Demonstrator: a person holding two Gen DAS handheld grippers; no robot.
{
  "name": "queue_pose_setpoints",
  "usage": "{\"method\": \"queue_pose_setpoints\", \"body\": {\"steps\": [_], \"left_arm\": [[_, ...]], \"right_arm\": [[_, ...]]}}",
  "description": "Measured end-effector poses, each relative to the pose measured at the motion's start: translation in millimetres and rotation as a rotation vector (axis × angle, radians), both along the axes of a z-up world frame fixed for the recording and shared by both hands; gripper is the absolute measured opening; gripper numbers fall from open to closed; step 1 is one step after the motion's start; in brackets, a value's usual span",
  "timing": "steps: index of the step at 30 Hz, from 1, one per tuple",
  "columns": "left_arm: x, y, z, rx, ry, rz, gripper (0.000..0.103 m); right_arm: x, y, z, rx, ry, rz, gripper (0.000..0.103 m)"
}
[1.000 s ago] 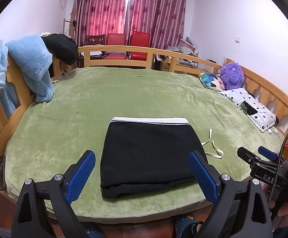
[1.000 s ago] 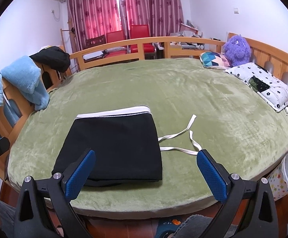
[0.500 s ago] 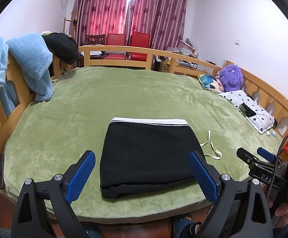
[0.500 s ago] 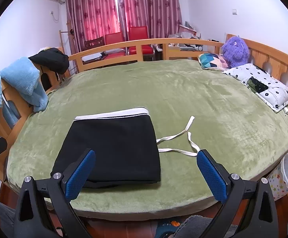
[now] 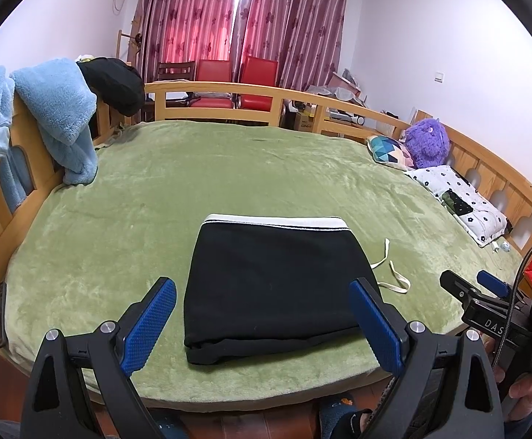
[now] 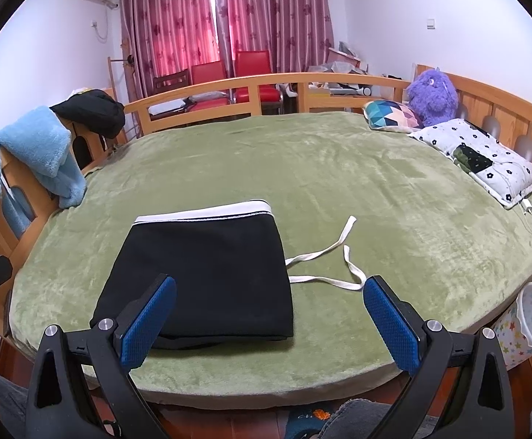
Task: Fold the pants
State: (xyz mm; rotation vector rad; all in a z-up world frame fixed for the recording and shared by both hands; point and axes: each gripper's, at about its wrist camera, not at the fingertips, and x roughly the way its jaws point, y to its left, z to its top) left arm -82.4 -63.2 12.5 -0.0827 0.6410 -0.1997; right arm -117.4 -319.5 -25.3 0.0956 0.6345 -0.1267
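My pants (image 5: 276, 278) lie folded into a flat black block near the near edge of the green bed (image 5: 229, 168), white waistband on the far side, fold toward me. Their drawstring (image 6: 330, 267) trails out to the right. My left tongs (image 5: 266, 323) and right tongs (image 6: 271, 323) both hang spread wide, empty, just short of the bed's near edge.
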Motion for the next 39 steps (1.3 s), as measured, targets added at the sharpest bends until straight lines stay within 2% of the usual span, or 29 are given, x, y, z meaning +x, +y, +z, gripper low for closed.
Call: {"method": "queue_pose_setpoints", "body": {"steps": [39], "left_arm": [[-0.7,-2.4,-0.5,-0.022,0.004,0.019,0.095]], "right_arm": [[-1.6,1.6,-1.2,0.000,-0.008,0.000,0.101]]}}
